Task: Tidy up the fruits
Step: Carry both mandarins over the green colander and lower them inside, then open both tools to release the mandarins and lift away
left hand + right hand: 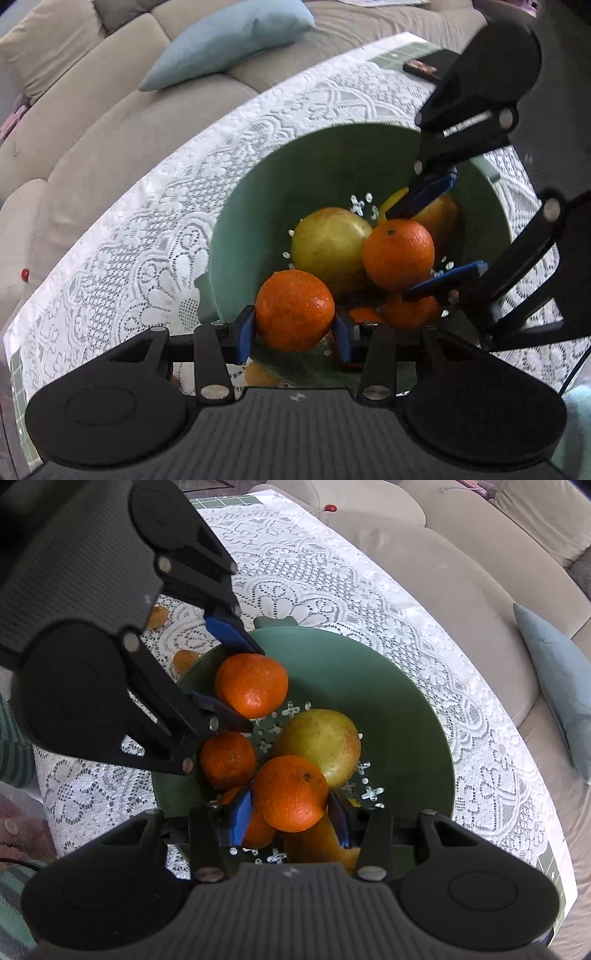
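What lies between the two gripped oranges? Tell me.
Right wrist view: only bare perforated bowl floor between the upper held orange and the lower held orange; the yellow-green fruit sits beside.

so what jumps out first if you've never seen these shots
Two black tools meet over a green bowl on a white lace tablecloth, each with an orange between its blue pads: the left tool grips one orange at the bowl's near edge, the right tool holds another orange. A big yellow-green fruit lies among more oranges in the bowl, and a pale blue cushion rests on the beige sofa behind.
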Demonstrator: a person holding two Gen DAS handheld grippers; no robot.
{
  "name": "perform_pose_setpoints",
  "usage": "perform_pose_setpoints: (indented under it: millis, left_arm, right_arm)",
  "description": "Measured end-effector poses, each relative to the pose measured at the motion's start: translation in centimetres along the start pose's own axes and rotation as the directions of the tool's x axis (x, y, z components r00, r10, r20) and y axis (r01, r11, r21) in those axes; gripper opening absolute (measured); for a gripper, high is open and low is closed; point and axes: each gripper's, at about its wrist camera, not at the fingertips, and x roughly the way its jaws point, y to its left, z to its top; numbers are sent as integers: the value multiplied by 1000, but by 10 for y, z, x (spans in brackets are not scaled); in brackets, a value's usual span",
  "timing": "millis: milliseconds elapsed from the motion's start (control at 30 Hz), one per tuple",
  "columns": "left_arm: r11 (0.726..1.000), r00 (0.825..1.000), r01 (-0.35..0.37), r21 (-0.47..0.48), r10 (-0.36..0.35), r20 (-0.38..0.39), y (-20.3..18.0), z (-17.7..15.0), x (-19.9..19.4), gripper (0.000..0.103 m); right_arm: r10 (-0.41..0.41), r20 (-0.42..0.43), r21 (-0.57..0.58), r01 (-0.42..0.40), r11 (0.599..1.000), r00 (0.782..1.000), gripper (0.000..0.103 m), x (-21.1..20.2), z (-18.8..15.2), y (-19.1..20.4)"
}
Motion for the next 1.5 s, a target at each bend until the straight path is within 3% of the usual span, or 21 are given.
perform_pose_setpoints:
  millis: [167,667,1167,1300,1500]
  left_arm:
    - [998,1000,-10,64,11,-5,-6,-1,6,49]
    - [1000,1000,-19,19,18,21,3,3,12,55]
    - [997,999,-38,63,37,23,-12,-2,-2,56]
    - [996,998,-47,73,44,41,-15,-1,-8,69]
    - [993,996,-72,90,66,66,-17,-1,-21,70]
  right_arm:
    - [17,5,13,-17,1000,1000,44,4,-1,-9]
    - [36,22,46,-37,998,999,46,1,-3,-15]
    - [3,17,49,-3,999,1000,59,2,-2,-22]
    - [-6,30,41,4,999,1000,62,-4,0,-21]
    - [-45,45,22,45,999,998,72,-12,2,-18]
